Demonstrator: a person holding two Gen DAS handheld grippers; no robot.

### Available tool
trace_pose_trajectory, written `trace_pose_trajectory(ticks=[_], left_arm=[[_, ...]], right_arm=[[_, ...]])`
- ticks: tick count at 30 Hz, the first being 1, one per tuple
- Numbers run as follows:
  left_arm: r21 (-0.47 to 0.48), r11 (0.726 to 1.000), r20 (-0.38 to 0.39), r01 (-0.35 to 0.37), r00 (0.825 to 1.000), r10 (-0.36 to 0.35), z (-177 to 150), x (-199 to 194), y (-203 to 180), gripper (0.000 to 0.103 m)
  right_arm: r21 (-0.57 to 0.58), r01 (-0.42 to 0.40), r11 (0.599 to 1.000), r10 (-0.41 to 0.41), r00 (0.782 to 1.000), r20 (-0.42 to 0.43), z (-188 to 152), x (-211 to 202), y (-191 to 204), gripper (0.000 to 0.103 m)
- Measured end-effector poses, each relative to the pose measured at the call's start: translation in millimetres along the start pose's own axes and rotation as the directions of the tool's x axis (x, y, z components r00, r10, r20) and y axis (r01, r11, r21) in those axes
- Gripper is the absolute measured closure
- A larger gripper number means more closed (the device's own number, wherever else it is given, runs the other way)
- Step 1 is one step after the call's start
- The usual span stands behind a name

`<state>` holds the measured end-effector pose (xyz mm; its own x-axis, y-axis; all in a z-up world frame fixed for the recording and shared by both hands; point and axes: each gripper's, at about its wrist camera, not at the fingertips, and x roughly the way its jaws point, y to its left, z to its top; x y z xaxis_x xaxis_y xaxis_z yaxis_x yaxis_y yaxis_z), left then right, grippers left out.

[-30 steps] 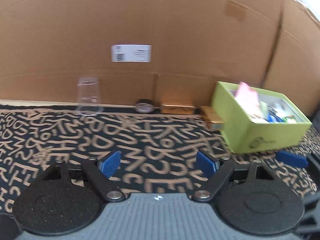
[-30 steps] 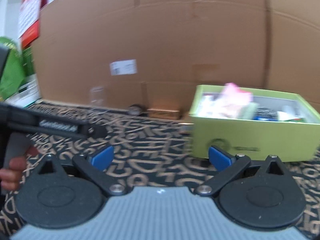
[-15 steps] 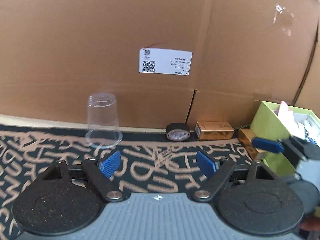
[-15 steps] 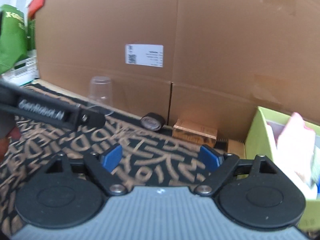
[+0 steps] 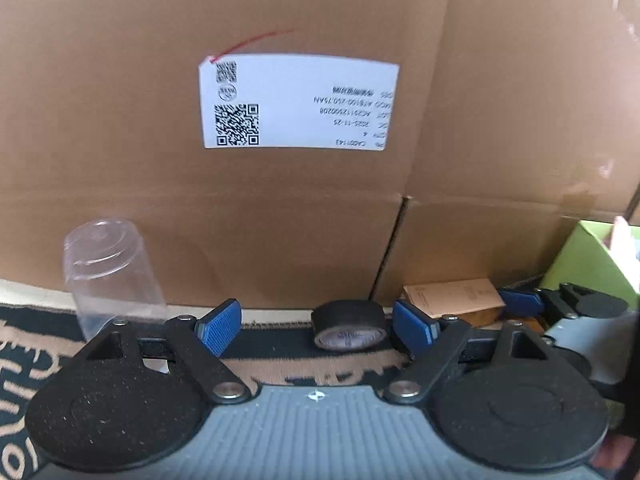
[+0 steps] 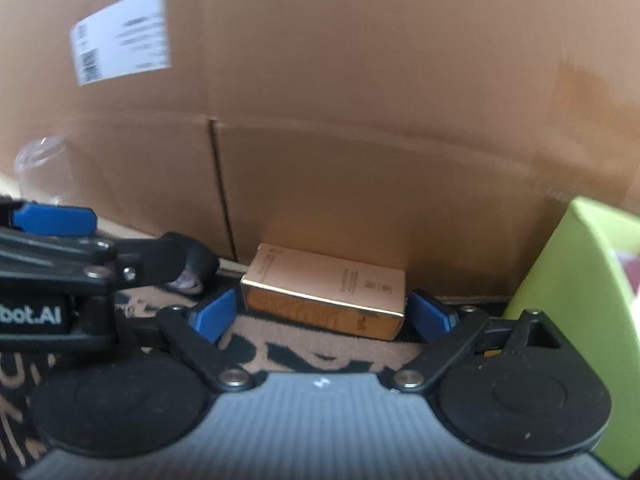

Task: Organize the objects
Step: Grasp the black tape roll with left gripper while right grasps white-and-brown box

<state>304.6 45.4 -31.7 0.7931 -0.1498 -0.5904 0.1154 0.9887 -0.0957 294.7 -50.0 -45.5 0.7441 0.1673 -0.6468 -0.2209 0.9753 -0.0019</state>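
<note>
A big brown cardboard box (image 5: 320,220) stands like a wall at 12 o'clock, with a white label (image 5: 298,102) stuck on it. A lime green box (image 6: 580,300) sits at 3 o'clock, on the black and tan patterned cloth (image 6: 320,352). The right gripper (image 6: 324,314) has its tongs wide, one on each side of a gold box (image 6: 324,292), not squeezing it. The left gripper (image 5: 316,326) also has its tongs wide, with a roll of black tape (image 5: 348,326) between them, near the right tong. A clear plastic cup (image 5: 112,276) stands upside down at 10 o'clock.
</note>
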Motion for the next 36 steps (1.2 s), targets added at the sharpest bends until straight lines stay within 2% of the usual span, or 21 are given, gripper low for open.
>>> trace_pose_trajectory(ticks=[1,7,8,10,12,15,20,23,28,29,30,31,32,34,36], left_arm=[[0.002,1.0,-0.006,-0.004,1.0,0.004,0,4,0,0.018],[-0.021,1.0,-0.041,0.014,0.999,-0.015,-4,14,2,0.033],[-0.02,1.0,-0.048,0.02,0.999,-0.021,-5,16,1,0.037],[0.014,1.0,-0.041,0.001,0.999,0.0,-7,17,-4,0.055],[0.053,0.999,-0.043,-0.002,0.999,0.004,-9,16,-10,0.055],[0.038,0.998,-0.063,0.045,0.997,-0.043,-14,3,-13,0.056],[0.072,0.99,-0.077,0.119,0.991,-0.113,-37,-46,-28,0.056],[0.088,0.977,-0.121,0.193,0.976,-0.182,-58,-79,-35,0.055],[0.145,0.938,-0.187,0.316,0.939,-0.287,-107,-123,-62,0.054],[0.16,0.933,-0.195,0.323,0.937,-0.291,-116,-131,-67,0.054],[0.179,0.93,-0.193,0.322,0.938,-0.288,-123,-137,-69,0.048],[0.201,0.929,-0.183,0.309,0.944,-0.275,-129,-142,-71,0.036],[0.219,0.933,-0.17,0.285,0.953,-0.251,-133,-144,-72,0.031],[0.223,0.943,-0.16,0.248,0.963,-0.216,-137,-147,-74,0.028],[0.192,0.949,-0.175,0.249,0.96,-0.216,-134,-146,-73,0.028]], right_arm=[[-0.001,0.006,1.0,-0.006,1.0,0.005,-1,-2,-1,0.018],[-0.052,0.019,0.998,-0.018,0.999,0.033,-27,-34,3,0.019],[-0.053,0.007,0.999,-0.005,1.0,0.027,-34,-42,4,0.019],[-0.059,-0.027,0.998,0.028,0.999,0.021,-49,-58,5,0.019],[-0.068,-0.056,0.996,0.057,0.998,0.02,-66,-76,6,0.018],[-0.062,-0.095,0.994,0.096,0.995,0.017,-87,-102,4,0.018],[-0.068,-0.111,0.992,0.112,0.993,0.021,-104,-137,7,0.018],[-0.059,-0.086,0.995,0.087,0.996,0.012,-118,-157,-2,0.018],[-0.003,-0.001,1.0,0.001,1.0,-0.003,-154,-208,-30,0.018],[0.006,0.012,1.0,-0.012,1.0,-0.009,-161,-216,-35,0.018],[0.009,0.022,1.0,-0.022,1.0,-0.017,-167,-221,-39,0.018],[0.01,0.026,1.0,-0.026,1.0,-0.008,-172,-225,-42,0.017],[0.015,0.031,0.999,-0.031,1.0,0.0,-175,-230,-44,0.015],[0.027,0.026,0.999,-0.027,1.0,0.012,-177,-234,-47,0.013],[0.044,0.02,0.999,-0.021,1.0,0.023,-178,-235,-48,0.011]])
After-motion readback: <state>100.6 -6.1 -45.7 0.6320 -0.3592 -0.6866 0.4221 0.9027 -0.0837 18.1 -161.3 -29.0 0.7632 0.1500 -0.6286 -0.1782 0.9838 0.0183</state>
